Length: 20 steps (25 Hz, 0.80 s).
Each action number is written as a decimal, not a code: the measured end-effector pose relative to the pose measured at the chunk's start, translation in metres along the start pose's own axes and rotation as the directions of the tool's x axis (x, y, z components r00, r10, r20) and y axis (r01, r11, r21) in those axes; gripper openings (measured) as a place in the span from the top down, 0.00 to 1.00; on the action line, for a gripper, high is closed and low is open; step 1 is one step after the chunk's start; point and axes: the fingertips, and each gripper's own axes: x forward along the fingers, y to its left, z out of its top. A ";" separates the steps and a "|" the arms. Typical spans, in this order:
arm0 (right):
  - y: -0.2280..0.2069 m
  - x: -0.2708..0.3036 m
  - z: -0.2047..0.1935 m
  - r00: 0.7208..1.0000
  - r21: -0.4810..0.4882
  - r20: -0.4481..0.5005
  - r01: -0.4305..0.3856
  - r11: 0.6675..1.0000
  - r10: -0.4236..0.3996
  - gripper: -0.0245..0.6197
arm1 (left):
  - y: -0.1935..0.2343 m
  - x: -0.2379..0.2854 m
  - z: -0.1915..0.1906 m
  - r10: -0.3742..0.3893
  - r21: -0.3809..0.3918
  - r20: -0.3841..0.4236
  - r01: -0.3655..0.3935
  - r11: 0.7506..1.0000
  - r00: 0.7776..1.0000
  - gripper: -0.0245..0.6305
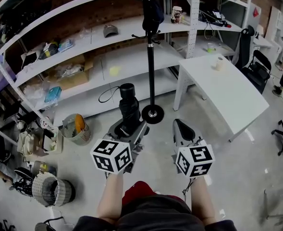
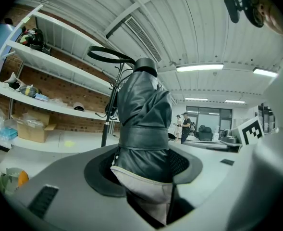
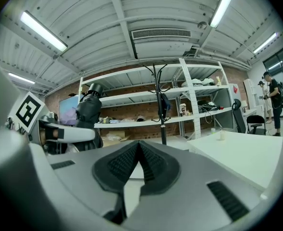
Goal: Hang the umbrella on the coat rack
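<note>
Light comes evenly from ceiling tubes (image 2: 199, 67), which burn out to white glare in both gripper views. The room is bright and its colours are muted. Shadows on the floor (image 1: 237, 177) are faint and soft-edged. All three views bow strongly towards the edges: the shelves (image 1: 131, 30) curve, and the gripper views fade into black corners. The umbrella (image 2: 141, 119), close to the lens, reads dark with a dull sheen, and its near end is soft.

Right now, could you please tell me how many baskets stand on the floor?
2: one basket by the shelving, the other basket nearer, lower left; more may be hidden.
</note>
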 end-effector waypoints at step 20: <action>-0.024 0.046 0.027 1.000 -0.022 0.025 -0.017 1.000 0.018 0.93 | 0.012 0.041 0.030 -0.008 0.034 0.005 0.008 0.999 1.000 0.61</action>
